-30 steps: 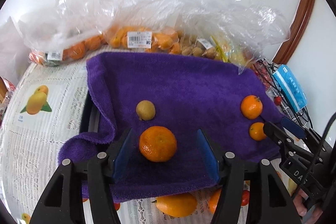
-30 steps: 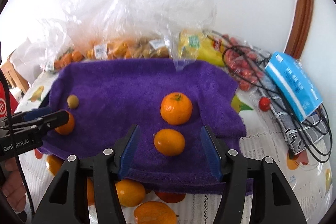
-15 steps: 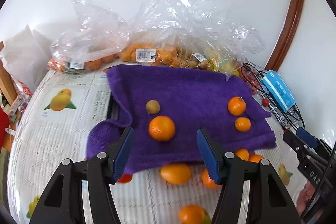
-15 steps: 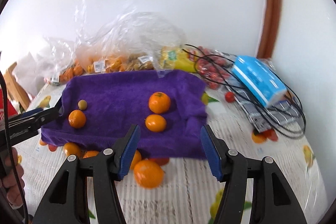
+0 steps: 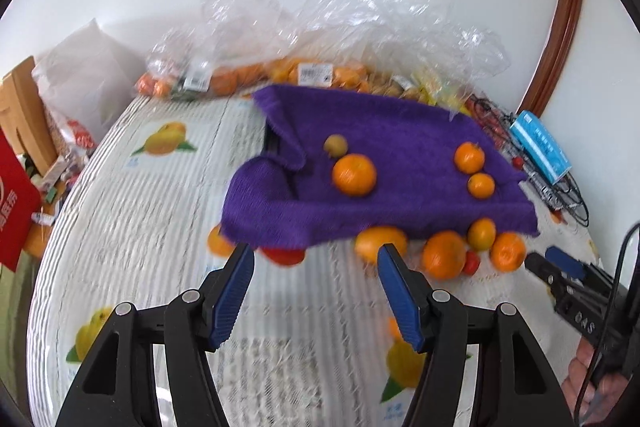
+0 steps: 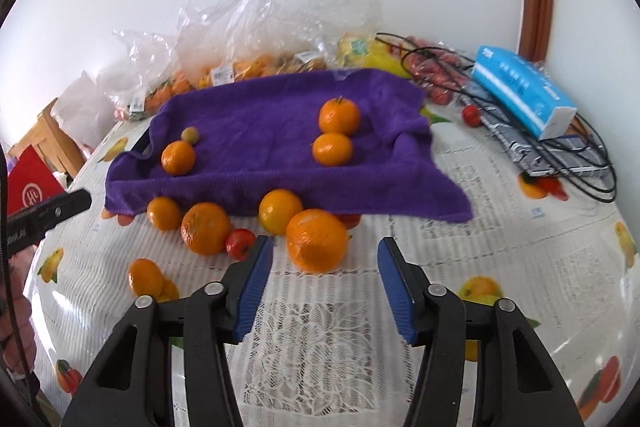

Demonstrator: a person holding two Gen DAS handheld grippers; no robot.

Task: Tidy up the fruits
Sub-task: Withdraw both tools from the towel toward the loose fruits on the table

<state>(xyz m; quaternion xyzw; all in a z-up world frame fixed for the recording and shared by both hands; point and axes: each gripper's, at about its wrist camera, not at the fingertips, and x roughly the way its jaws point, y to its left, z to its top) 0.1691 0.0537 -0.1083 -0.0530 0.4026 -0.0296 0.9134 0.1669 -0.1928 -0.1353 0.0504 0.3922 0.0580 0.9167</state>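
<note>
- Left black two-finger gripper with blue pads (image 5: 314, 267) fills the lower centre of its own view, jaws spread wide, nothing between them.
- Right black two-finger gripper with blue pads (image 6: 325, 261) sits low centre in its view, jaws equally wide, empty.
- At the lower right edge of the left view, a bare hand (image 5: 588, 383) grips the right tool's handle.

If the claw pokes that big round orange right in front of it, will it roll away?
Probably. The big round orange sits loose on the flat lace tablecloth, so a poke could roll it. Its dimpled skin should grip fairly well. The open right gripper looks wide enough to close around it.
</note>
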